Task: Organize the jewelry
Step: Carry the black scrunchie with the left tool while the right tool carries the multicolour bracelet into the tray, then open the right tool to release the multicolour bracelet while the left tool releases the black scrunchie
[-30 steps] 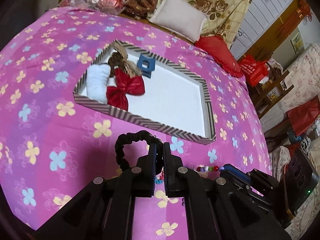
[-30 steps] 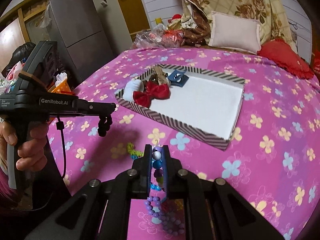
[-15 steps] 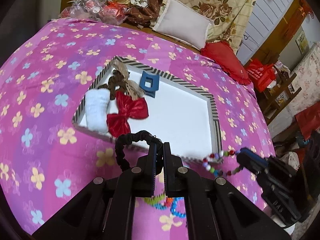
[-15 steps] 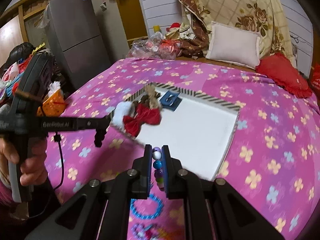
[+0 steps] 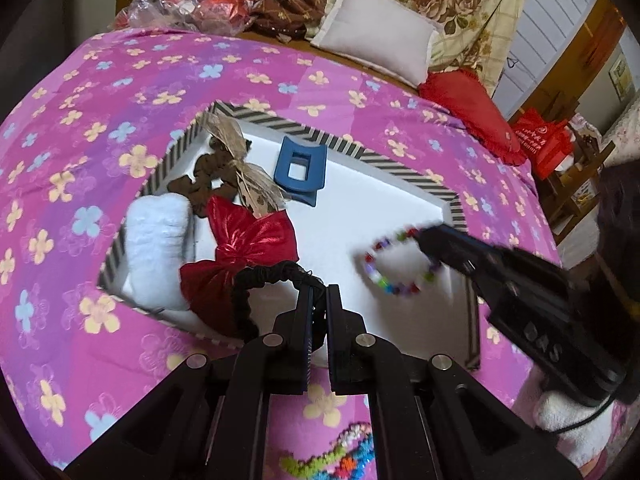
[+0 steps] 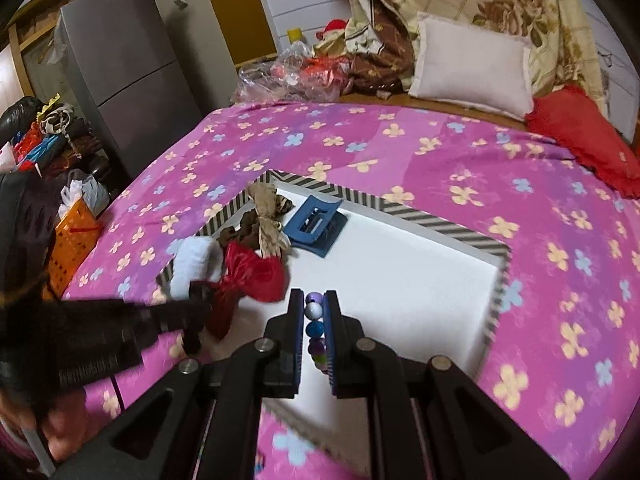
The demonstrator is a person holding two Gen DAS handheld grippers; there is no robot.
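We see a bed (image 5: pixel 120 92) under a pink flowered cover, with a white pillow (image 5: pixel 380 36) and a red cushion (image 5: pixel 468 108) at its far end. On the cover lies a shallow tray (image 5: pixel 360 152) with a striped rim and a white floor. At the tray's left end sit a white fluffy piece (image 5: pixel 156 232), a red bow (image 5: pixel 248 248), a brown and tan bow (image 5: pixel 236 168) and a blue claw clip (image 5: pixel 300 168), close together.

Our left tongs (image 5: pixel 318 300) are closed tight on a black scrunchie (image 5: pixel 256 284), which loops up to the left of the fingers, above the tray's near edge and in front of the red bow. Our right tongs (image 6: pixel 314 312) are pinched on a bead bracelet (image 6: pixel 314 320); the beads stand in a column between the fingers. From the left wrist view, the bracelet (image 5: pixel 400 264) hangs as a blurred ring of coloured beads above the tray's white floor, right of the scrunchie. More beads (image 5: pixel 340 456) lie on the cover near us, outside the tray.
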